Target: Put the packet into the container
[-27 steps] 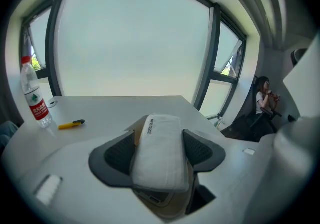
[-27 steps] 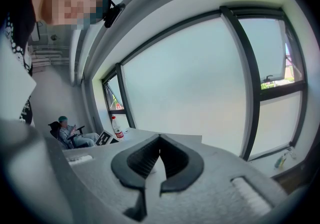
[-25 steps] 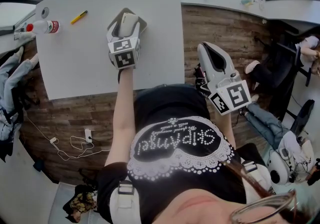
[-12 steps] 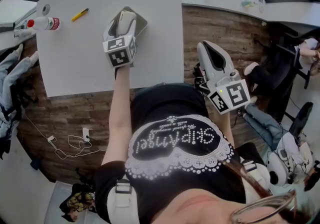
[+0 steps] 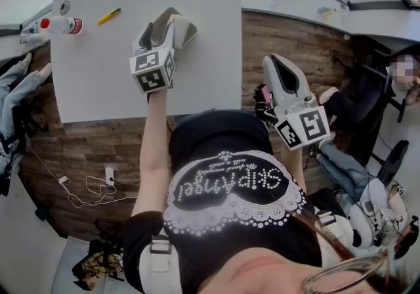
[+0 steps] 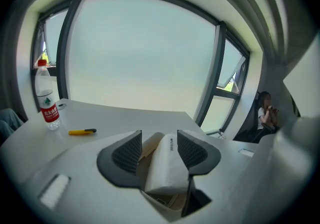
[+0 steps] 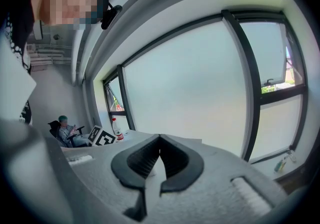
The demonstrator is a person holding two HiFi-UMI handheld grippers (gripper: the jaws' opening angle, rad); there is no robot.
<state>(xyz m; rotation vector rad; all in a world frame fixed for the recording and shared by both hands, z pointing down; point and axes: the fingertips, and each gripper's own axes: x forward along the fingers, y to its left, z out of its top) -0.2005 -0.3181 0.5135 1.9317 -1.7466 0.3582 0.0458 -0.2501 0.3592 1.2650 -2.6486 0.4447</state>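
— Nearest the body, well to the right of the container (image 5: 188,29), what is the right gripper (image 7: 160,139) doing?

— It hangs clear of the table (image 5: 98,56) that the container sits on, over the wooden floor (image 5: 85,148). Its jaws meet at the tips and there is nothing between them.

— And the left gripper (image 6: 159,135)?

— Directly above the container. Its jaws have just been closing, yet they stand moderately apart with the packet (image 6: 162,168) between them. The right-hand jaw lies close along the packet's side. The left-hand jaw stands off it, and a strip of the container's tan wall shows in the gap.

— Which way does the packet run?

— Lengthwise along the jaws. It is white and oblong, and its long axis points away from the gripper towards the container's far side. Its near end is over the container's open mouth. Whether it rests on the bottom, I cannot tell.

— And beyond the container?

— Farther off to its left, a yellow pen (image 6: 82,131) lies flat on the table. Left again of that, a clear bottle (image 6: 47,103) with a red cap and red label stands upright.
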